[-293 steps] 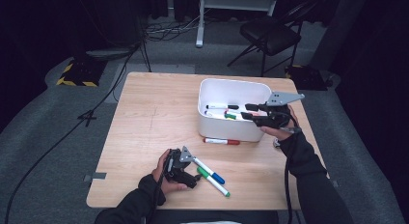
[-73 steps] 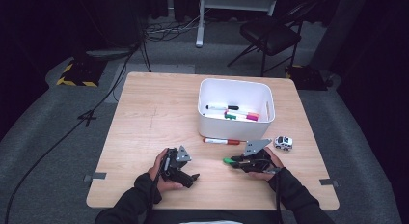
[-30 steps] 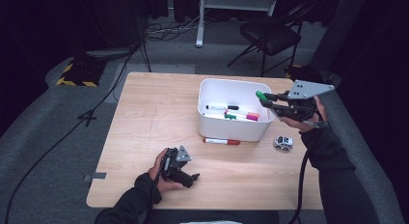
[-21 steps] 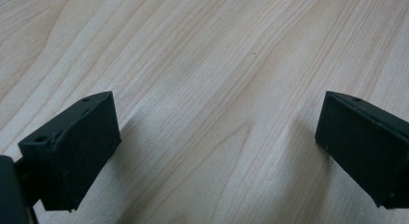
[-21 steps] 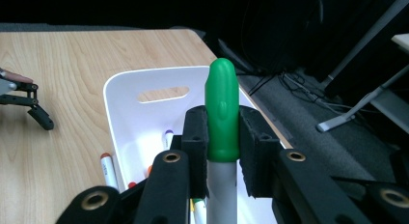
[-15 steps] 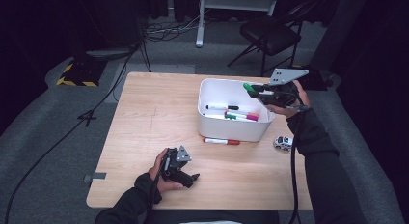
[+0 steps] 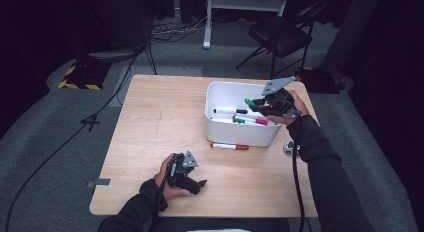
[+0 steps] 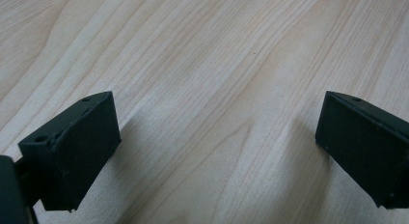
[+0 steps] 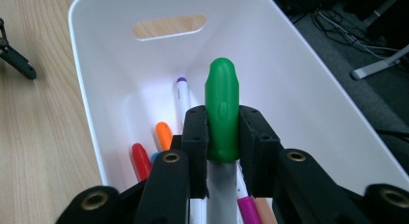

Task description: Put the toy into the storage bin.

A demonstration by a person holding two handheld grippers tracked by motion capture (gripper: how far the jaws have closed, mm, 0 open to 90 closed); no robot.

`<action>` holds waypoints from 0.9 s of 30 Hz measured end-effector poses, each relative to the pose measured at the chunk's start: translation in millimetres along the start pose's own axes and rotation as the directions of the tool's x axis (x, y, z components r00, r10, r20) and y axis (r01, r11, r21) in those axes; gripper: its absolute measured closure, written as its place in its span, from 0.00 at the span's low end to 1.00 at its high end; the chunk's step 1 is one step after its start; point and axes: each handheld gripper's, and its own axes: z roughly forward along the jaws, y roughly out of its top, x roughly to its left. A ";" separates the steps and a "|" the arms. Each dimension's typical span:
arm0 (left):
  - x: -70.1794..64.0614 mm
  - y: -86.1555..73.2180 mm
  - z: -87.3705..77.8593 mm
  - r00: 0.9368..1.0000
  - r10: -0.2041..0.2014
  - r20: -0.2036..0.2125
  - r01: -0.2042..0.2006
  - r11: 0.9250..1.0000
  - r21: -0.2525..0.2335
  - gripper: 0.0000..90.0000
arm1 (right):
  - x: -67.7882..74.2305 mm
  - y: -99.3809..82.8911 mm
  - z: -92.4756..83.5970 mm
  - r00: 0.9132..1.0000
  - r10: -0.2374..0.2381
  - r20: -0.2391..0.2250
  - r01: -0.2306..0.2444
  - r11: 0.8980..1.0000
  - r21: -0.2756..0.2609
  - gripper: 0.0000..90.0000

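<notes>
My right gripper (image 7: 257,105) hangs over the right end of the white bin (image 7: 215,94), shut on a green-capped marker (image 7: 249,102). In the right gripper view the green-capped marker (image 9: 222,113) sticks out past the jaws, over the white bin (image 9: 308,79), where several markers (image 9: 163,134) lie on the bottom. A red marker (image 7: 229,146) lies on the table just in front of the bin. My left gripper (image 7: 196,184) rests low at the table's front edge, held in a hand. Its jaws stand wide apart over bare wood in the left gripper view, with its fingertips (image 8: 77,147) at either side.
A small toy car (image 7: 291,148) sits on the wooden table (image 7: 160,122) right of the bin, partly behind my right forearm. A folding chair (image 7: 280,34) and a white stand (image 7: 207,22) are on the floor beyond the table.
My right gripper has moved left and down with the green-capped marker, from beside the bin's right end to over its inside. The left gripper has stayed put.
</notes>
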 end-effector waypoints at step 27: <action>1.6 1.6 2.0 1.000 0.025 -0.004 -0.025 0.999 -0.021 0.02 | 85.6 -78.3 -42.6 0.993 0.047 -0.110 -0.082 0.938 -0.338 0.56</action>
